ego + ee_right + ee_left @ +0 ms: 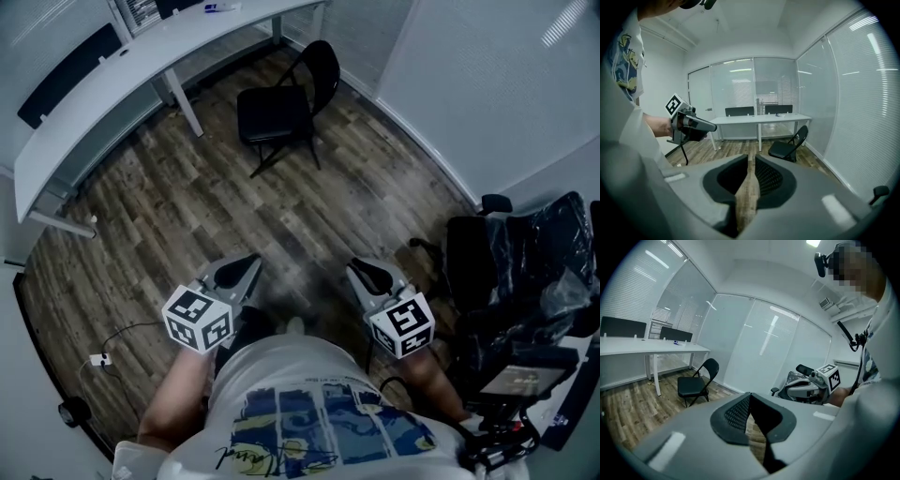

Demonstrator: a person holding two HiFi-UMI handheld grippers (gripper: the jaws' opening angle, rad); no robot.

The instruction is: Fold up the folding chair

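The black folding chair [281, 111] stands unfolded on the wood floor at the far side of the room, next to the white desk; it also shows in the left gripper view as the chair [696, 384] and in the right gripper view as the chair [788, 148]. Both grippers are held close to the person's body, well short of it. My left gripper [246, 269] is shut and empty. My right gripper [362, 272] has a narrow gap between its jaws, with only floor seen through it. Each gripper appears in the other's view: the right gripper [812, 381] and the left gripper [693, 123].
A long white desk [141, 66] curves along the far left, its leg [187, 111] near the chair. Office chairs under plastic wrap [525, 253] and a stand with a screen [520, 380] crowd the right. A plug and cable [101, 359] lie left. Glass walls enclose the room.
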